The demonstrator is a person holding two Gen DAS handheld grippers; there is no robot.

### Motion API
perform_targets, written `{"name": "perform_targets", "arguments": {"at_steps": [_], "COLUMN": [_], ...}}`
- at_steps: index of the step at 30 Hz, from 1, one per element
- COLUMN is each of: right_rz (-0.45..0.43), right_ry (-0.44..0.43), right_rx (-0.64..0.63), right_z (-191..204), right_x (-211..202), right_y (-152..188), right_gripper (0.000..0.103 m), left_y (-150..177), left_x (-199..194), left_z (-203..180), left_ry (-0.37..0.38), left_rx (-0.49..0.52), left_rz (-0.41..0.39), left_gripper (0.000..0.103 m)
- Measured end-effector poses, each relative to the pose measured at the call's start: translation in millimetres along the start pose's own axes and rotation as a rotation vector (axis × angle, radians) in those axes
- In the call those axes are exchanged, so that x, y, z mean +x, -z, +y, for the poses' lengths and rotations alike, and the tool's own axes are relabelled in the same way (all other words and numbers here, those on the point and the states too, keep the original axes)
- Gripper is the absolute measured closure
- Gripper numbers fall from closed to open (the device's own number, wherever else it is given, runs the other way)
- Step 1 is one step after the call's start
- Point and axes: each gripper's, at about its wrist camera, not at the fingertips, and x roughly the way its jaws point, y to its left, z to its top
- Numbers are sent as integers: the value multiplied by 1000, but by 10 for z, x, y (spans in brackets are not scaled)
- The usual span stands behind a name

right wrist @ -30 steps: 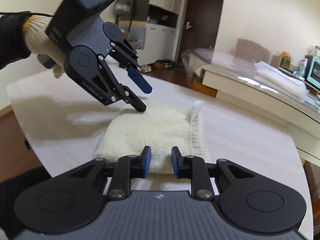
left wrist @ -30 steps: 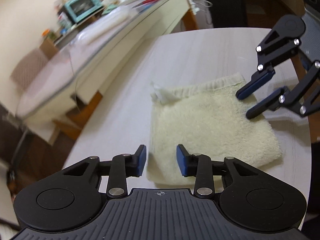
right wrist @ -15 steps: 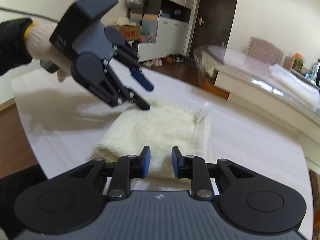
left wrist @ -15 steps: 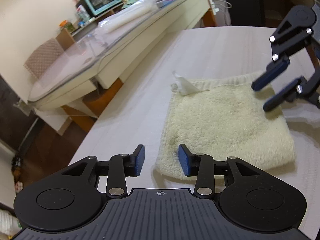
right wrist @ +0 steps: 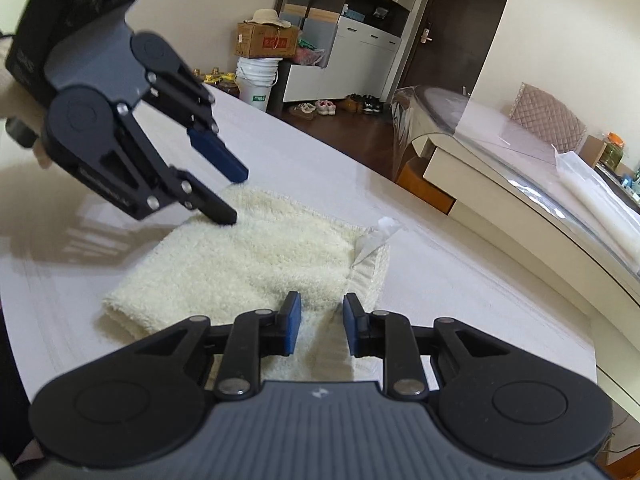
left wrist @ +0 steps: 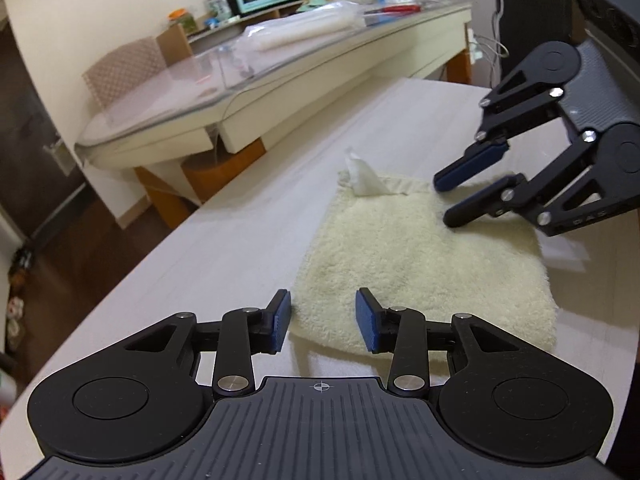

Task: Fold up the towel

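Left wrist view: towel [left wrist: 424, 264] now nearer the centre and squarer to the camera than a second ago, folded small on the white table [left wrist: 224, 248], tag [left wrist: 366, 178] sticking up at 12 o'clock of it. Left gripper [left wrist: 322, 316] gaping slightly wider than before, empty, just over the near edge. Right gripper [left wrist: 454, 196] at 2 o'clock, narrowly parted, holding nothing, lower finger seemingly touching the pile. Looks like smoothing or lining up for another fold. Containers: white bucket [right wrist: 256, 82] and cardboard box [right wrist: 266, 40] at 11 o'clock in the right wrist view, contents hidden.
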Motion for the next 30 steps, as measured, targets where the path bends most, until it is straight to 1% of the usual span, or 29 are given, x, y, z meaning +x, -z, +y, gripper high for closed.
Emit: {"name": "perform_targets", "arguments": {"at_steps": [2,4,9,12,16,19,22,27,30], "right_rz": [-3,15,26,2,-21,-7,3,13,12], "right_ry": [14,20,33,39,73,95,108,117,123], "right_rx": [40,39,52,78,127,142,150,159,165], "right_z": [-91,-94,1,-12,-102,-139,-153,-156,-154], "right_x": [-49,-61,-118,-194,-347,-376,-391,-392,-379], "right_y": [29,91,139,138,138,171,215,264,275], "right_gripper": [78,78,79,78,75,71,71,71,71], "left_y": [0,5,-2,-10,-29,-34,-37,-18,16], "left_x": [24,52,85,75,32,-4,-55,-153,-198], "left_z": [34,84,108,71,27,-14,-44,-109,-177], "left_ry": [-5,-6,-13,-32,-65,-85,-98,-112,-106], "left_rx": [10,9,6,7,-42,-86,-138,-196,-222], "left_rz": [1,-1,-1,7,7,2,-5,-19,-27], "left_gripper": [60,57,57,58,58,58,58,57,56]}}
